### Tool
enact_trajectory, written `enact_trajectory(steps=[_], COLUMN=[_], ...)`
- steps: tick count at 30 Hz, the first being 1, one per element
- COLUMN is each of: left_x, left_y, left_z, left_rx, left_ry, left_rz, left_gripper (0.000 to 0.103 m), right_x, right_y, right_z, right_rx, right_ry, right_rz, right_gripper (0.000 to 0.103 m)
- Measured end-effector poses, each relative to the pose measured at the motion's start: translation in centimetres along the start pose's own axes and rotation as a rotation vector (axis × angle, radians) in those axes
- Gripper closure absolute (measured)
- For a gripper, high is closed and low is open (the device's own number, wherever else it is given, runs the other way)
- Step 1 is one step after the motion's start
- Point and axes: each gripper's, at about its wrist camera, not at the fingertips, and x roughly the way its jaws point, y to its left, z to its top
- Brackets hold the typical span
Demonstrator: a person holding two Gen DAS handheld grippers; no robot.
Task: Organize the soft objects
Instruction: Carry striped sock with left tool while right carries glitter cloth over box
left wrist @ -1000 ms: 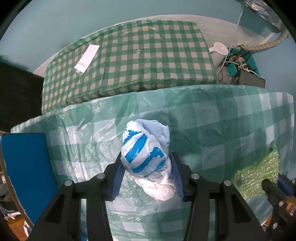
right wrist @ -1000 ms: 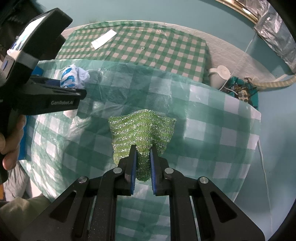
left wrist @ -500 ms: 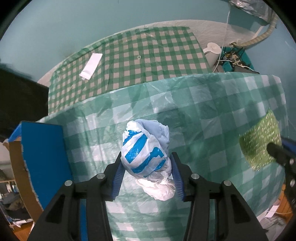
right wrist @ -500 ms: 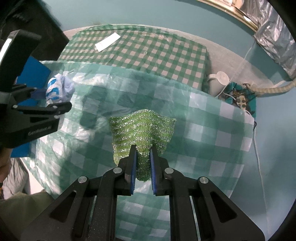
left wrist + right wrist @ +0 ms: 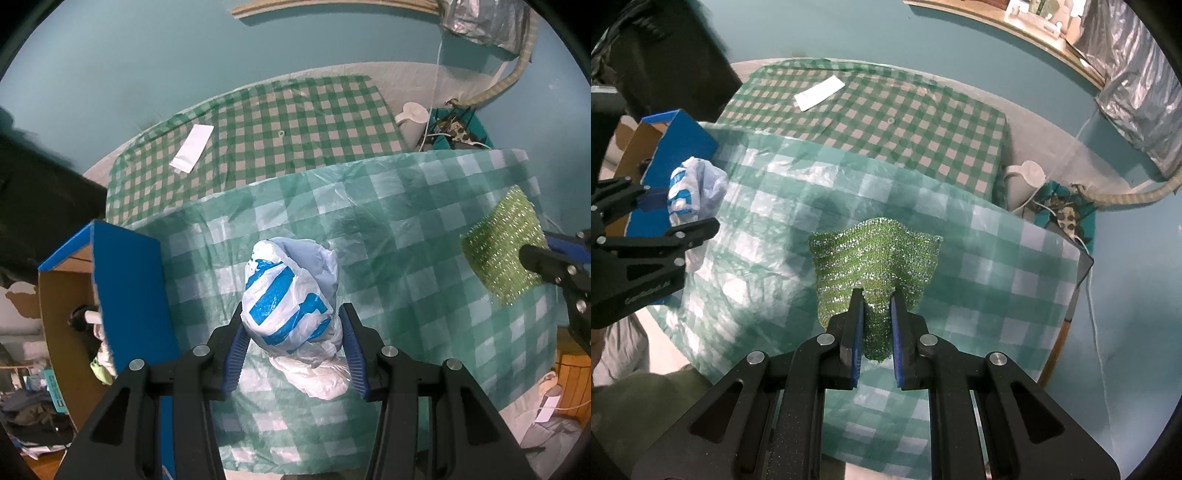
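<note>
My left gripper (image 5: pixel 291 325) is shut on a crumpled white and blue plastic bag (image 5: pixel 290 295) and holds it above the table with the pale green checked cover (image 5: pixel 406 258). The bag also shows at the left of the right wrist view (image 5: pixel 694 194). My right gripper (image 5: pixel 877 299) is shut on a sparkly green scrubbing cloth (image 5: pixel 871 254), held above the same table; the cloth shows at the right of the left wrist view (image 5: pixel 502 247). A blue cardboard box (image 5: pixel 125 288) with an open top stands at the table's left end.
Behind the table is a surface with a darker green checked cloth (image 5: pixel 266 125) and a white paper strip (image 5: pixel 192 147) on it. A white kettle (image 5: pixel 1027 177) and cables sit at the far right. The wall behind is teal.
Both grippers have risen and drawn back from the table with their loads. The blue box has come into fuller view at the left, showing its brown inside.
</note>
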Motion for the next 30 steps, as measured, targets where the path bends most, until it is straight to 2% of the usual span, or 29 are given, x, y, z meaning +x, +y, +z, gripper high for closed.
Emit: enact_trajectory(steps=[15,30], left_x=[-3.8,-5.8], left_y=[4.5,11.2], left_z=[-3.8,-7.2], left_rx=[-0.071,-0.148], left_ry=[-0.02,-0.022], left_rz=[-0.02,-0.015], left_gripper=[0.055,0.055], right_x=[-3.5,-5.1], right_y=[4.9,12.8], right_z=[0.8,3.8], right_rx=[-0.053,-0.152], right_ry=[-0.033,-0.058], right_rz=[-0.008,0.03], right_gripper=[0.092,0.092])
